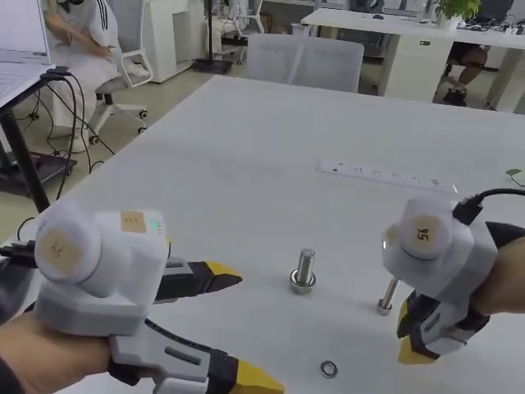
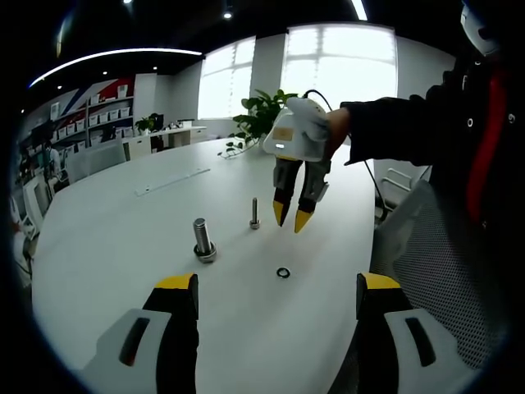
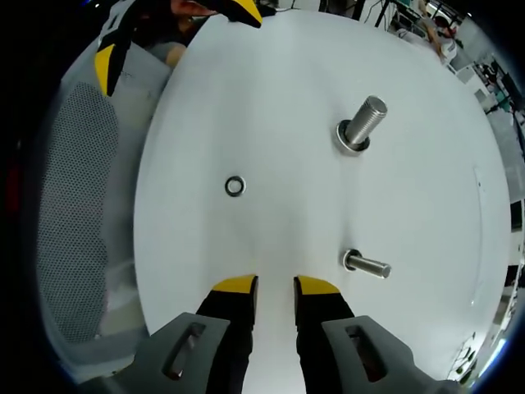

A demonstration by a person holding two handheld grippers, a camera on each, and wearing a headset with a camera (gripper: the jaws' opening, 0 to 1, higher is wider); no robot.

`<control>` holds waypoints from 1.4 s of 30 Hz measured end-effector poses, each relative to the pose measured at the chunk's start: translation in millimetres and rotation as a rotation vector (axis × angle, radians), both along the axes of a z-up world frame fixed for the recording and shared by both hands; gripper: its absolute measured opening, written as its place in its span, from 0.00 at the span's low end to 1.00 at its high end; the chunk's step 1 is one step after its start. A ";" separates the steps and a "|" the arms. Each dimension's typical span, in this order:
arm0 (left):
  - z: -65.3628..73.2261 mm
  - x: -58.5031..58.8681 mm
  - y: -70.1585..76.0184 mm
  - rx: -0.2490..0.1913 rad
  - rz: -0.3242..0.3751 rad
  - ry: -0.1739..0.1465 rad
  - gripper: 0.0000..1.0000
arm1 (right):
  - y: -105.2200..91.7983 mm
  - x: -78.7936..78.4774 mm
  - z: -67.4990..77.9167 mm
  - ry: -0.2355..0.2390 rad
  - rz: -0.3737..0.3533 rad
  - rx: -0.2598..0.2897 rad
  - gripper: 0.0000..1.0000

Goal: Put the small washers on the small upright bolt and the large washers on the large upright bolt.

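L gripper [image 1: 254, 331] sits low at left, jaws wide, nothing betw. them; the orange sticker on its body is too small to read. Next over, the large bolt [image 1: 303, 269] stands upright on the white table [image 1: 246, 148], w/ a collar at its foot that may be a washer already on, can't tell. Nearer the person and a bit right of it, one loose washer [image 1: 329, 368] lies flat on the table, apart from both bolts. It looks small, so it's prob. meant for the small bolt [image 1: 387, 295], which stands further right, near the R gripper [image 1: 409, 335]. R gripper hangs tips-down, jaws narrow w/ a slim gap, empty; its round cap reads "56" sideways, I think. The washer is a thin steel ring: light, hard, slick, lying flat on a smooth top, so prob. skids or flips if nipped off-centre. Best bet: pinch across the outer rim w/ tips straight down, or hook one tip in the hole. Farther back, power strip [image 1: 385, 175], no legible marks.
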State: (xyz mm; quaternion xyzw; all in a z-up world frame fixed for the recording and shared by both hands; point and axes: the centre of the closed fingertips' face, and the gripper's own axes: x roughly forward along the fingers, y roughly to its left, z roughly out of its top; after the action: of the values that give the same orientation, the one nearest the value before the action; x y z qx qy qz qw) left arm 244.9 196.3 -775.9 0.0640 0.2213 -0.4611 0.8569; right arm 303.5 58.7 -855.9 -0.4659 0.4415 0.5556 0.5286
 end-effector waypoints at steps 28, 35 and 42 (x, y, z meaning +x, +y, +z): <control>3.2 -3.2 1.0 -0.005 0.010 -0.012 0.78 | 56.5 -34.0 -11.8 0.024 0.158 0.004 0.19; 3.2 -3.8 1.6 -0.004 0.010 -0.011 0.78 | 63.1 -36.1 -13.5 0.026 0.177 0.005 0.19; 4.3 -3.6 2.0 -0.006 0.012 -0.013 0.78 | 66.3 -33.9 -16.8 0.012 0.193 -0.005 0.19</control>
State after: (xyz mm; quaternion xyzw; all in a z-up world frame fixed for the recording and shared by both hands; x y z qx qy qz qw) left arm 241.2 198.2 -771.6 0.0631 0.2149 -0.4562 0.8612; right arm 269.6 125.0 -872.8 -0.5043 0.3992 0.6056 0.4686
